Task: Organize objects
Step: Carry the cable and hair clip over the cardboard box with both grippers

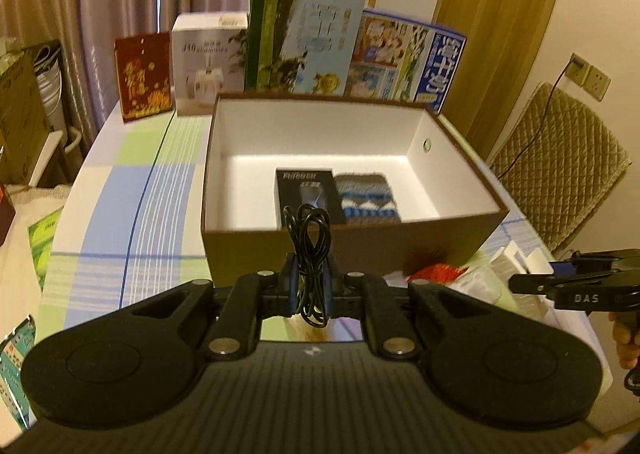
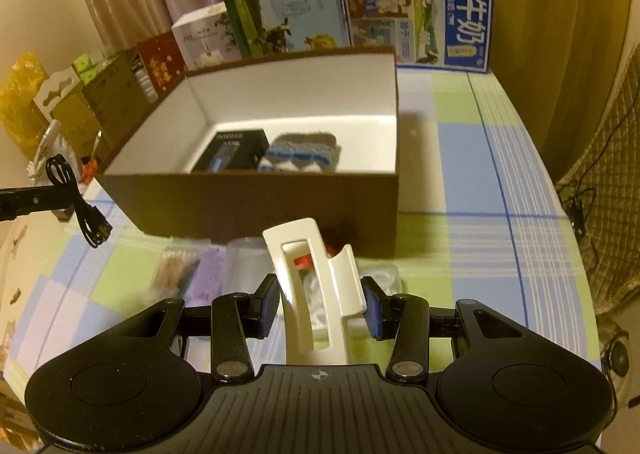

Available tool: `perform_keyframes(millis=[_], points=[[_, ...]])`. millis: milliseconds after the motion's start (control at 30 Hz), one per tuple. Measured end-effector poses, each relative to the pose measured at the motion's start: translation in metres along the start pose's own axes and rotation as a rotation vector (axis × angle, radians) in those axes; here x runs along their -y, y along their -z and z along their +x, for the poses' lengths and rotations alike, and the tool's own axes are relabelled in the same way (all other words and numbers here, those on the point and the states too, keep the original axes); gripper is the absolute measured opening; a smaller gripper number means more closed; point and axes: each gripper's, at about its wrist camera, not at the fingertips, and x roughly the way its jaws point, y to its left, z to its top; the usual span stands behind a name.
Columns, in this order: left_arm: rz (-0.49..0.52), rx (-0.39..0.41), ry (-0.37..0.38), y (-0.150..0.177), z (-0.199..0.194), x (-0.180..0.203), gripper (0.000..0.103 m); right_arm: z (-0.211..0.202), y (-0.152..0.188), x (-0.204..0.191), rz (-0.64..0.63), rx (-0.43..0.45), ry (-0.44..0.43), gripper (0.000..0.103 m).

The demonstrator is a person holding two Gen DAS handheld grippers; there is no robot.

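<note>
Cable bundle [image 1: 309, 254] sits pinched upright in the left gripper [image 1: 310, 288], brown box [image 1: 352, 242] dead ahead of its jaws, while the right gripper [image 2: 322, 304] holds a white clip [image 2: 316, 286].

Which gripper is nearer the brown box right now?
Left. The left gripper, holding the black cable, sits just before the brown box front wall. The right gripper, around the white clip, is farther back.

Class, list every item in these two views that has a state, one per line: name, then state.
Left tool: shut on the black cable.
Right tool: around the white hair clip; grip unclear.
Brown box: open, lidless.
Black carton: lying flat inside the box.
Knitted sock: folded, beside the carton.
Milk cartons: standing upright behind the box.
</note>
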Motion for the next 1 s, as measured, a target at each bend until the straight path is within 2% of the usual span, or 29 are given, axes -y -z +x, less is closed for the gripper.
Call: perform_keyframes(millis=[300, 633, 767, 1000], points=[[0.026, 0.059, 0.018, -0.030, -0.005, 0.003, 0.009, 0.000, -0.039, -0.009, -0.018, 0.072, -0.040, 0.041], [0.039, 0.089, 0.009, -0.063, 0.016, -0.005, 0.009, 0.023, -0.086, -0.017, -0.016, 0.125, -0.061, 0.041], [0.037, 0.076, -0.008, -0.072, 0.032, -0.012, 0.009, 0.035, -0.099, -0.015, -0.011, 0.131, -0.056, 0.041], [0.021, -0.015, -0.045, -0.075, 0.075, -0.026, 0.009, 0.063, -0.111, -0.008, 0.010, 0.104, -0.024, 0.041]])
